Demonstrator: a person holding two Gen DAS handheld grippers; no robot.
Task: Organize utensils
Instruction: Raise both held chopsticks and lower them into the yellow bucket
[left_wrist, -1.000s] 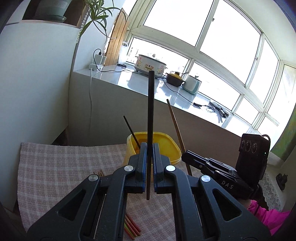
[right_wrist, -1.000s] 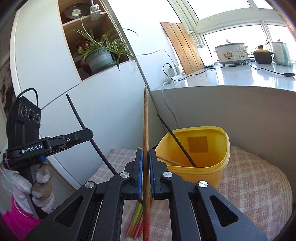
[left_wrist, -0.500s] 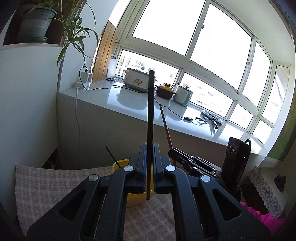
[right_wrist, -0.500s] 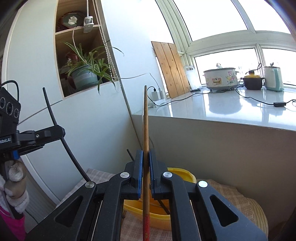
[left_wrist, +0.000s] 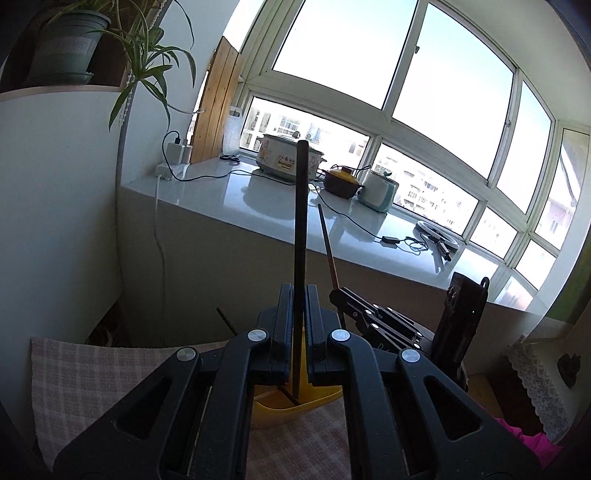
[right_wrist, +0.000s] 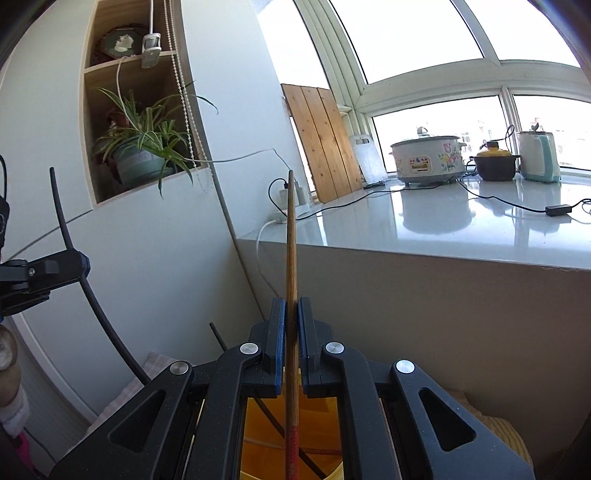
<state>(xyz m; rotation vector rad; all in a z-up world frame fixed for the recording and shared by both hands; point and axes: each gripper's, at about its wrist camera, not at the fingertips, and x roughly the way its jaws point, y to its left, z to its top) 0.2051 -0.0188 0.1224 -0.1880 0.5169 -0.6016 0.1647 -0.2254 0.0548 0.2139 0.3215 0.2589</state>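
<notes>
My left gripper (left_wrist: 298, 295) is shut on a black chopstick (left_wrist: 300, 221) that stands upright, its lower end over the yellow tub (left_wrist: 295, 404). My right gripper (right_wrist: 290, 308) is shut on a wooden chopstick with a red end (right_wrist: 291, 258), also upright, its red end down inside the yellow tub (right_wrist: 325, 428). A black chopstick (right_wrist: 218, 334) leans in the tub, and more sticks lie in its bottom. The right gripper (left_wrist: 340, 295) shows in the left wrist view, just right of mine. The left gripper (right_wrist: 79, 264) shows at the left edge of the right wrist view.
The tub stands on a checked cloth (left_wrist: 110, 373). A grey counter (left_wrist: 258, 206) behind carries a rice cooker (right_wrist: 428, 158), a brown pot (right_wrist: 495, 164), a kettle (right_wrist: 537, 155) and cables. A potted plant (right_wrist: 144, 158) sits in a wall niche at left.
Both grippers have moved up and closer over the yellow tub, each still holding its chopstick upright. The loose coloured chopsticks on the cloth have dropped out of view.
</notes>
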